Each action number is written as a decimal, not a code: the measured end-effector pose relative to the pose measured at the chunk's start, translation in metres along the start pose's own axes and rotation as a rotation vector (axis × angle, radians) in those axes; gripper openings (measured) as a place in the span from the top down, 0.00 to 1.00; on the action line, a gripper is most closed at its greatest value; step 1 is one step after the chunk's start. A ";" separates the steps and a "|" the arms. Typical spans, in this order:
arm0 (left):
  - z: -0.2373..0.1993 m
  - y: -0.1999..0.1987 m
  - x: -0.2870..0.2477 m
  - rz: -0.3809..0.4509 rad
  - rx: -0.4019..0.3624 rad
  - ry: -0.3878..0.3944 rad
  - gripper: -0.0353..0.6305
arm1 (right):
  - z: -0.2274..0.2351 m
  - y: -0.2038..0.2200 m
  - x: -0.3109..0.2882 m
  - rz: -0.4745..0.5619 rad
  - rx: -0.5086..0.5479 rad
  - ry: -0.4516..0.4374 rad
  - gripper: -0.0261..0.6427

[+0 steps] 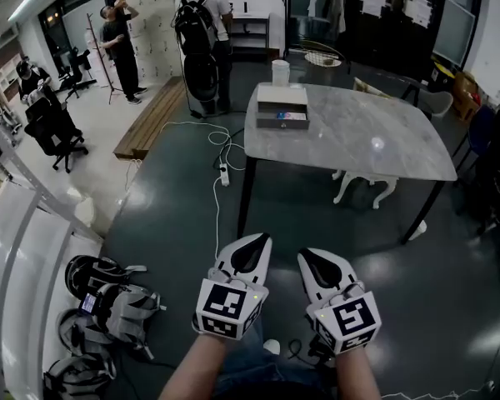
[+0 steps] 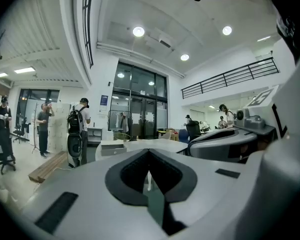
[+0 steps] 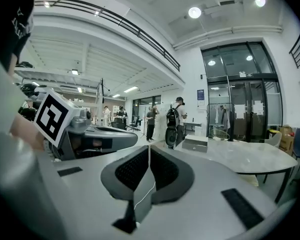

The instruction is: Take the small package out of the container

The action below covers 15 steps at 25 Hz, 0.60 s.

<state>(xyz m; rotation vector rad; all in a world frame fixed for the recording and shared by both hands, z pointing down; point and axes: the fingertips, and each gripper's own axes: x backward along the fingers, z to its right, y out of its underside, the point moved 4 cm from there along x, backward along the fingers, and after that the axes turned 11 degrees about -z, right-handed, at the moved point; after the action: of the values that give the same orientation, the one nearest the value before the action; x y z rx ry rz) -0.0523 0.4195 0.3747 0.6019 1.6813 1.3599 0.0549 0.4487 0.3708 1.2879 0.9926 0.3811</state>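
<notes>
Showing two closed tools, one table, one container, perhaps one package

Right gripper, fingers together, well apart from the grey container on the marble table.

Glossy stone, matt plastic
The pale grey marbled table top gleams smooth; the dark floor shines; the long brown bench looks wooden; left gripper and right gripper wear matt white plastic.
</notes>
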 end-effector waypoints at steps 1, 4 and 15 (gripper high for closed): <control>-0.004 -0.001 -0.005 0.004 0.001 0.001 0.93 | 0.004 -0.002 -0.005 0.004 0.002 0.001 0.91; -0.019 -0.006 -0.022 0.014 0.014 -0.002 0.93 | 0.017 -0.008 -0.020 -0.008 0.027 0.009 0.91; -0.093 -0.040 -0.099 0.023 0.024 0.008 0.93 | 0.067 -0.049 -0.101 -0.032 0.051 0.022 0.91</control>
<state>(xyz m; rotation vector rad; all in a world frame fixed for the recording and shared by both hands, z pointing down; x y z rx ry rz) -0.0754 0.2796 0.3710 0.6318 1.7041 1.3619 0.0382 0.3191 0.3634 1.3142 1.0464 0.3476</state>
